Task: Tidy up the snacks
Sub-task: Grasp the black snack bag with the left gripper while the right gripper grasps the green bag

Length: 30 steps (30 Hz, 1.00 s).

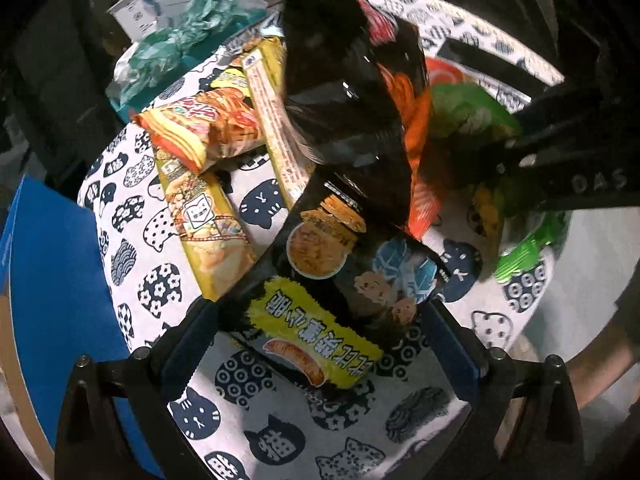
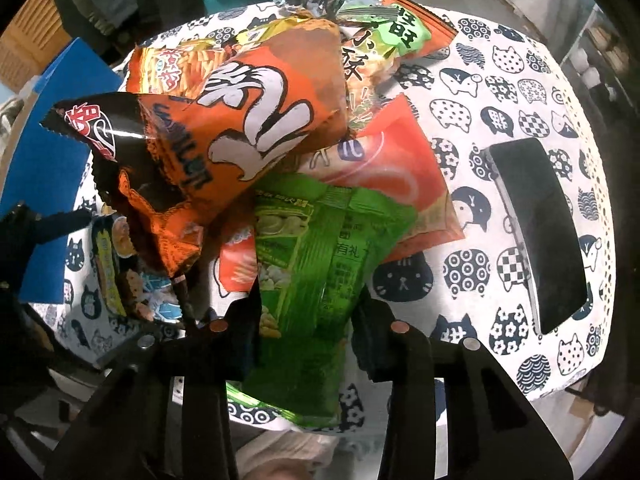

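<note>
Looking down along our right gripper [image 2: 306, 344], we see its two black fingers [image 2: 240, 344] pressed against the sides of a green snack bag [image 2: 312, 264], so we have that bag clamped near its lower end, which hangs over the near edge of the round table [image 2: 520, 92]. The table wears a white cloth printed with dark blue cat faces. The green bag's upper part lies over a red-orange packet [image 2: 404, 172], and beside it an orange and black chip bag [image 2: 224, 140] rests tilted across the heap, its crimped black end pointing toward the left of the right wrist view. Farther back sits a pale green and orange packet [image 2: 384, 36], and a black phone [image 2: 536, 224] lies flat on the cloth, well apart from the snacks. From our left wrist view, our left gripper [image 1: 316, 344] stands spread wide, its blue-padded fingers [image 1: 448, 340] on either side of a black biscuit packet with a yellow label [image 1: 340, 292] and, as far as we can tell, not pressing it. That packet lies on the cloth with the chip bag rising just behind it. To the left lie two long yellow boxes [image 1: 208, 224] with a small orange snack pouch [image 1: 200, 128] on top. A blue box [image 1: 52, 280] stands beside the table.
</note>
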Tool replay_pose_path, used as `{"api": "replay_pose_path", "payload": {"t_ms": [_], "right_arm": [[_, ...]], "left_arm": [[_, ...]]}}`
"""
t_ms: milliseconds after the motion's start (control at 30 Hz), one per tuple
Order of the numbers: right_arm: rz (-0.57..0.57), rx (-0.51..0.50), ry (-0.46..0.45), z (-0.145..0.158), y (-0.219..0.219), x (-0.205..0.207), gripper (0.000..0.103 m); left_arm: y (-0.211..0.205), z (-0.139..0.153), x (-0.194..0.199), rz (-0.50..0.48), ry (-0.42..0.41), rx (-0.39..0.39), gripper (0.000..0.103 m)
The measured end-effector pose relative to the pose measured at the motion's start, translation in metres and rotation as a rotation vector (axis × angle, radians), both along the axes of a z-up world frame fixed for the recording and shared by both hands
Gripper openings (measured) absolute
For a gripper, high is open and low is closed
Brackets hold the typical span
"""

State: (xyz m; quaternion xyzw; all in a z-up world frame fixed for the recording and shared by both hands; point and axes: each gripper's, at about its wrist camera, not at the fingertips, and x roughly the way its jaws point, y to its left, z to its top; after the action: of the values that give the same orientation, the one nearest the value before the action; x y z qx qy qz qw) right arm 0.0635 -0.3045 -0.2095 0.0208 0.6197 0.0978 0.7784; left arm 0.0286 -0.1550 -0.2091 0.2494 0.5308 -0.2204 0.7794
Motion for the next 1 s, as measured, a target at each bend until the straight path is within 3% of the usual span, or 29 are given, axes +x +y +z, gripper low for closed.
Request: {"api": "replay_pose_path", "payload": {"t_ms": [267,400,500,600,800,833,1000], "right_arm": [[-0.012,0.007,0.038,-0.015,0.011,-0.004,0.043],[-0.003,0.004,0.034,-0.019,0.013,-0.01,0.039],[0.001,-0.005,0.012,-0.013,0.014,-0.015,0.037],[-0.004,-0.016,-0.014,-0.002,0.012,-0.02,0.036],[-0.038,-0.012,-0.059,0.02,0.003,-0.025,0.034],[-0.04,-0.011,-0.068,0.023,0.002,-0.026,0.032],[-0.054,-0.007,-0.11,0.04,-0.003,-0.031,0.032]], "left_arm": [[-0.004,-0.014,0.003,-0.033,-0.029,0.046,0.103],[0.0,-0.012,0.002,-0.044,-0.045,0.012,0.099],[-0.001,-0.008,-0.003,-0.059,-0.065,0.014,0.084],[0.002,0.0,-0.004,-0.043,-0.076,0.021,0.063],[0.018,0.017,-0.002,0.058,-0.01,-0.05,0.053],[0.02,0.019,-0.002,0.066,-0.009,-0.058,0.039],[0.03,0.034,-0.003,0.114,-0.008,-0.107,0.03]]}}
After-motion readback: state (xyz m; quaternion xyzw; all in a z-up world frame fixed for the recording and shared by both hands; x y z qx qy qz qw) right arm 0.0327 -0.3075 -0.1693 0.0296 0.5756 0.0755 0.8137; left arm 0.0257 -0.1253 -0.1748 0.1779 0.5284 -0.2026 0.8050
